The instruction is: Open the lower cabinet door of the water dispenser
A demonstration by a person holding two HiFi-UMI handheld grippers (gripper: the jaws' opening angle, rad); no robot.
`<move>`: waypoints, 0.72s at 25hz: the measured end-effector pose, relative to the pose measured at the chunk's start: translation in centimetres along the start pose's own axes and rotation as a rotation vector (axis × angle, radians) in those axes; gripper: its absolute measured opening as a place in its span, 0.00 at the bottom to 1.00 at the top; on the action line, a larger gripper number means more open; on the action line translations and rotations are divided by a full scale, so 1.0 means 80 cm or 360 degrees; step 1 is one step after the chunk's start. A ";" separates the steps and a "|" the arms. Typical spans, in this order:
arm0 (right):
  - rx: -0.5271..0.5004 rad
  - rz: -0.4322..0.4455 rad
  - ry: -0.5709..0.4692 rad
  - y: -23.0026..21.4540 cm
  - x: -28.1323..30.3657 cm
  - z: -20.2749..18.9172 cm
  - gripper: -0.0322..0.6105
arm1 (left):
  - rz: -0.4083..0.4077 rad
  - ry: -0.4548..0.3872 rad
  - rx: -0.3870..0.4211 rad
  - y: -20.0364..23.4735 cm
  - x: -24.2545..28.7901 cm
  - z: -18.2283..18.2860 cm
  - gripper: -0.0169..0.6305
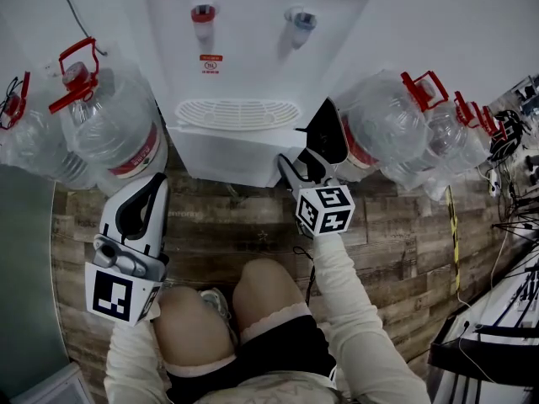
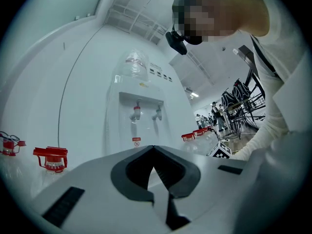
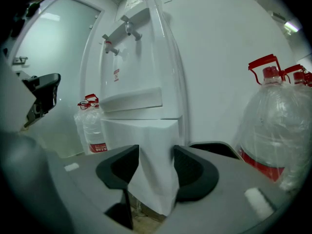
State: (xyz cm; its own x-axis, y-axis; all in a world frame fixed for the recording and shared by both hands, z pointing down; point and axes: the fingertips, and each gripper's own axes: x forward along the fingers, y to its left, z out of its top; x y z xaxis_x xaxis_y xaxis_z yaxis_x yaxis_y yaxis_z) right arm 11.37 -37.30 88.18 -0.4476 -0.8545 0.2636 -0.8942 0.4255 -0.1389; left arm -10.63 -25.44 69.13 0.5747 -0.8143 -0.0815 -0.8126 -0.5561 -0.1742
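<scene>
The lower cabinet door (image 1: 223, 154) is the white panel under the drip tray (image 1: 236, 114) of the water dispenser (image 1: 244, 49). In the head view it lies just above centre, towards 12 o'clock from the person's knees (image 1: 265, 284).

The right gripper (image 1: 303, 137) is at the door's 3 o'clock edge. One black finger lies in front of the panel and the other along the dispenser's side. In the right gripper view, the door's (image 3: 146, 150) vertical corner fills the space between the jaws of the right gripper (image 3: 156, 147). They stand wide apart, one pad on the front face and one on the narrow side face, and no gap shows on either side. The door's bottom corner and a strip of floor show below it. The marker cube (image 1: 324, 209) sits at 6 o'clock from those fingers.

The left gripper (image 1: 158, 179) is well apart from the door, at its 8 o'clock, above the person's left knee and pointing toward 12. In its own view the jaws of the left gripper (image 2: 154, 147) meet at the tips with nothing between them.

Above the tray are a red tap (image 1: 202, 13) and a blue tap (image 1: 300, 19). Large water bottles with red handles flank the dispenser, one at 9 o'clock (image 1: 114, 120) and one at 3 o'clock (image 1: 383, 124), with more beyond each. All stand on a wooden floor (image 1: 219, 234).
</scene>
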 end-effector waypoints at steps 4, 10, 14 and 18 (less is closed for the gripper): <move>-0.0012 0.0016 -0.0014 0.007 -0.016 -0.006 0.37 | -0.0021 -0.0014 0.0003 -0.007 0.007 0.004 0.03; 0.0003 0.0004 -0.0051 0.018 -0.041 -0.014 0.29 | -0.0026 -0.0005 0.0017 -0.014 0.008 0.005 0.03; 0.0005 0.0018 -0.0058 0.031 -0.055 -0.019 0.26 | -0.0026 -0.0006 0.0026 -0.016 0.008 0.007 0.03; 0.0032 0.0050 -0.0061 0.047 -0.071 -0.025 0.25 | -0.0022 -0.0006 0.0029 -0.020 0.009 0.010 0.03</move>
State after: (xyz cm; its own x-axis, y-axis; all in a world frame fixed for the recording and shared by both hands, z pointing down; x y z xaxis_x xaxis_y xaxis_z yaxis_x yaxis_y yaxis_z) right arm 10.55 -30.25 88.03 -0.4746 -0.8517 0.2220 -0.8792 0.4467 -0.1658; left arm -8.88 -25.02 68.56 0.5864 -0.8058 -0.0828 -0.8026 -0.5642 -0.1934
